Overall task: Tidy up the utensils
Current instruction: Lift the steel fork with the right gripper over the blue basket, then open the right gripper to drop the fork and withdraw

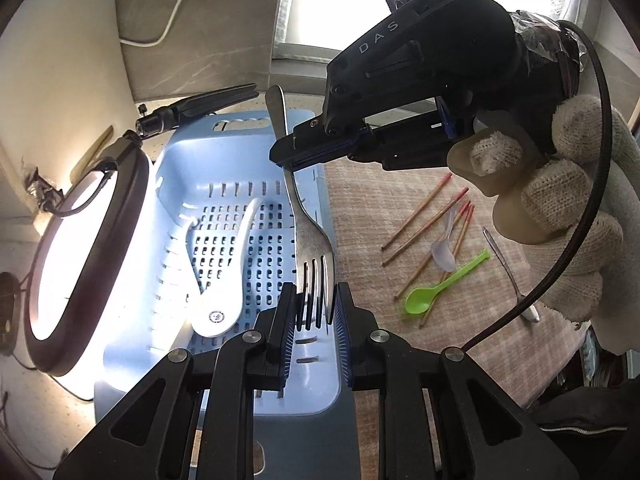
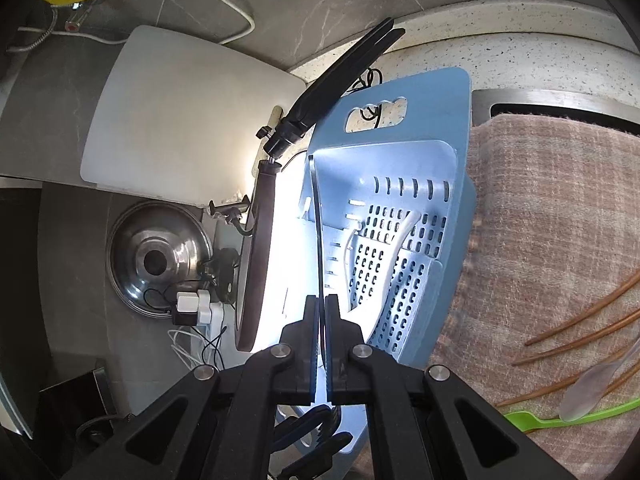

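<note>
Nearest to me, my left gripper (image 1: 314, 308) was clamped on the tines of a metal fork (image 1: 308, 220), its pads pressing the prongs from both sides. Further up the same fork, my right gripper (image 1: 296, 154) had its jaws closed flat on the handle, so I held the fork at both ends above the blue slotted basket (image 1: 168, 184). Seen along my right fingers, the handle (image 2: 318, 232) ran as a thin dark edge straight out from the closed pads. Below it, a white spoon (image 1: 224, 272) lay inside the basket. Beside the basket, on the woven cloth (image 1: 368, 208), lay a green spoon (image 1: 436, 288), a clear plastic spoon (image 1: 444, 248), several chopsticks (image 1: 416, 212) and a slim metal spoon (image 1: 508, 268). Beyond the basket stood a lit ring lamp (image 1: 76, 248).
</note>
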